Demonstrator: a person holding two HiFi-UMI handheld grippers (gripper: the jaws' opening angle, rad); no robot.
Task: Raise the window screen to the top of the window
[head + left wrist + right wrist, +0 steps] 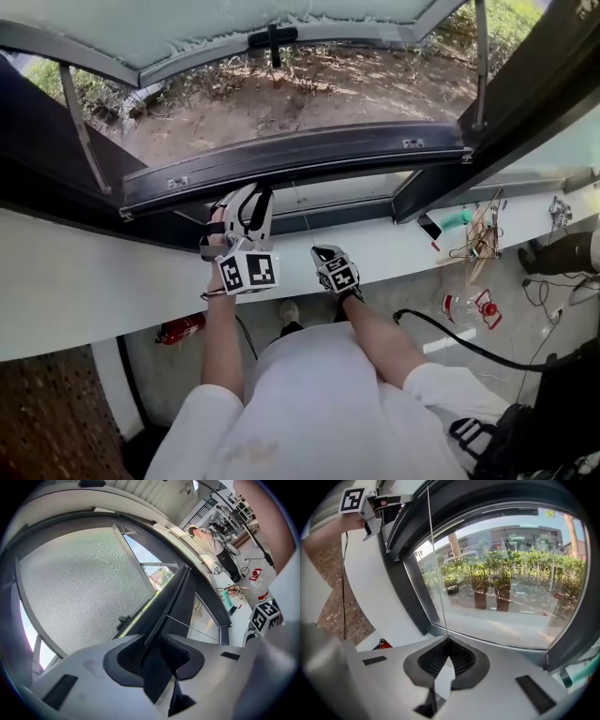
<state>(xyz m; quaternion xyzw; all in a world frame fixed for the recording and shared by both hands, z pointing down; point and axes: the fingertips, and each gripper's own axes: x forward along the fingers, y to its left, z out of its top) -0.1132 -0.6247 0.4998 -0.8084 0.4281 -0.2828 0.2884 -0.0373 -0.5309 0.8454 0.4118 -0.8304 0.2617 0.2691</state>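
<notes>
In the head view the window screen's dark bottom bar (300, 153) runs across the opening at 12 o'clock from the picture's centre, just above a lower glass pane (352, 192) and the white sill (94, 272). Beyond the bar, at the top edge, the open sash (234, 23) tilts outward over bare ground. The left gripper (251, 199) sits at 10 o'clock from centre, reaching up to the bar. Its own view shows the fingers (185, 656) closed tight on the bar's edge, with the bar (176, 597) running away toward 1 o'clock and fine mesh (79, 588) filling the view at 10 o'clock. The right gripper (326, 253) is just beside the left one, at its 4 o'clock, over the sill. Its fingers (461, 660) are shut on a thin pull cord (436, 573), which climbs straight toward 12 o'clock. In the head view that cord (302, 217) links the right gripper to the bar. A red fire extinguisher (183, 328) lies on the floor at 8 o'clock.
</notes>
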